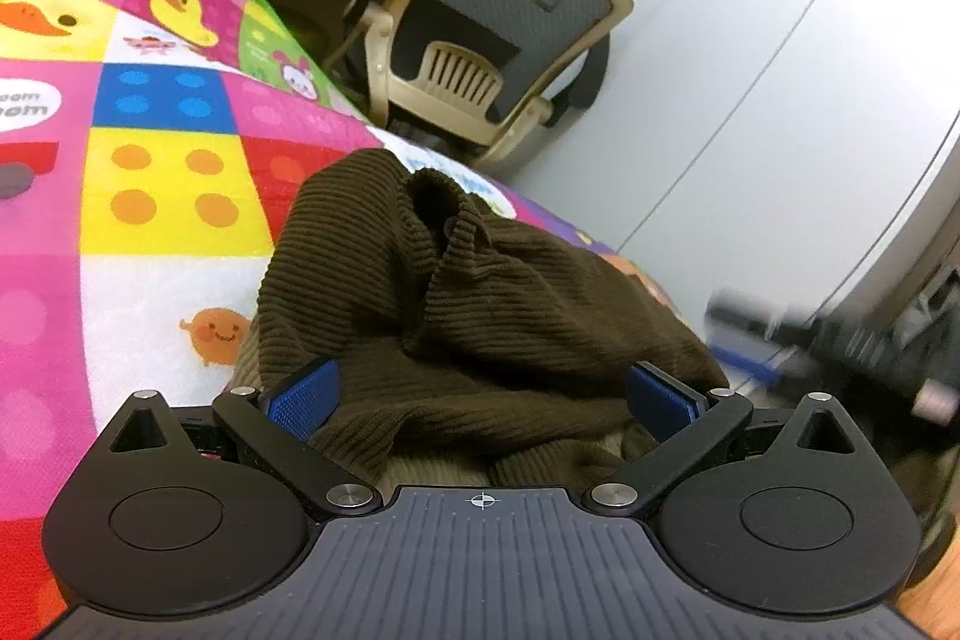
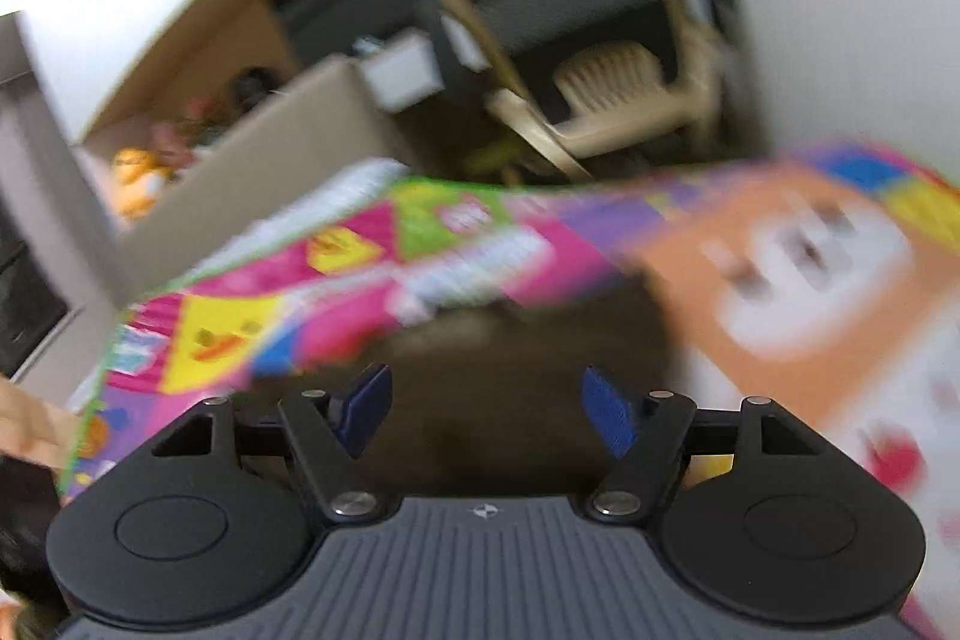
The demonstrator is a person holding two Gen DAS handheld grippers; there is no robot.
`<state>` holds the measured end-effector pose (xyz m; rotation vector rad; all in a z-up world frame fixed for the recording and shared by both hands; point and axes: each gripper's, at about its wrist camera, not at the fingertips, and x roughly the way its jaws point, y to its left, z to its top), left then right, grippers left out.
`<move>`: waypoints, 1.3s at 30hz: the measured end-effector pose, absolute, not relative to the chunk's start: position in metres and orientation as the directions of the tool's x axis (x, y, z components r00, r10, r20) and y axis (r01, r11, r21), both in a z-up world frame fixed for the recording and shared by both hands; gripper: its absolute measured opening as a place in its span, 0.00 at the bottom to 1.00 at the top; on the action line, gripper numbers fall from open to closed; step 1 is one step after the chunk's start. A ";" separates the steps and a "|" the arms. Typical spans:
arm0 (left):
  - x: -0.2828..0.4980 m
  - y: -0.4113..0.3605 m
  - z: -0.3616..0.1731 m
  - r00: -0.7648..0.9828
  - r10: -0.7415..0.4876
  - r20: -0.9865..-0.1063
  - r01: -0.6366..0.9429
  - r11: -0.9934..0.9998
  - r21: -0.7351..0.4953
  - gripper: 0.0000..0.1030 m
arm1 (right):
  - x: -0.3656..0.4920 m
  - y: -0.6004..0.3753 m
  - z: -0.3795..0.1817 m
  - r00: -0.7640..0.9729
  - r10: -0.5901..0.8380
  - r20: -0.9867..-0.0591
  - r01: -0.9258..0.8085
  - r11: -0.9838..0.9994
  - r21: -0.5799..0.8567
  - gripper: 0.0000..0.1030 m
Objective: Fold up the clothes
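Garment: a dark brown ribbed knit [image 1: 480, 292] lies bunched and humped in the lower centre of the left wrist view, one tube-like opening, a sleeve or neck, standing up at its top; a paler tan layer shows beneath at the bottom.
Surface: it rests on a bright cartoon play mat [image 1: 156, 172] filling the left of that frame.
Left gripper [image 1: 483, 394]: blue pads spread wide to either side of the heap, cloth lying between them, nothing pinched.
Right gripper [image 2: 486, 409]: fingers likewise well apart and empty; a dark brown mass, probably the same knit [image 2: 516, 340], sits just ahead, though this view is badly blurred.
Doing it well: as I judge it, any grasp should take a single edge or hem, not the thick hump, and the cloth should be drawn flat before creasing.
Background: a beige mesh office chair [image 1: 498, 22] at upper centre.
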<state>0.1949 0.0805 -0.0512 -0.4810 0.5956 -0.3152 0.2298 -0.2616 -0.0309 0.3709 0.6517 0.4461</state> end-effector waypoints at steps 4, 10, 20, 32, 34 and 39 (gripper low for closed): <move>0.191 0.082 -0.035 0.783 -0.411 -0.467 0.150 0.853 -0.500 1.00 | 0.217 -0.272 -0.047 0.720 0.514 -0.466 -0.289 0.833 0.472 0.72; 0.202 0.069 -0.023 0.794 -0.388 -0.468 0.146 0.869 -0.473 1.00 | 0.207 -0.265 -0.042 0.749 0.522 -0.408 -0.355 0.836 0.418 0.82; 0.238 0.032 -0.024 0.796 -0.304 -0.523 0.136 0.932 -0.335 0.44 | 0.225 -0.305 -0.057 0.739 0.569 -0.362 -0.233 0.719 0.655 0.83; 0.221 0.065 -0.030 0.799 -0.021 -0.600 -0.027 0.997 -0.070 0.13 | 0.232 -0.306 -0.064 0.738 0.563 -0.372 -0.196 0.706 0.681 0.90; 0.220 0.064 -0.032 0.795 -0.042 -0.605 -0.008 0.997 -0.079 0.16 | 0.232 -0.307 -0.064 0.739 0.561 -0.373 -0.190 0.705 0.684 0.90; 0.221 0.056 -0.027 0.800 -0.163 -0.577 0.087 0.984 -0.158 0.63 | 0.234 -0.307 -0.065 0.738 0.560 -0.377 -0.185 0.704 0.685 0.90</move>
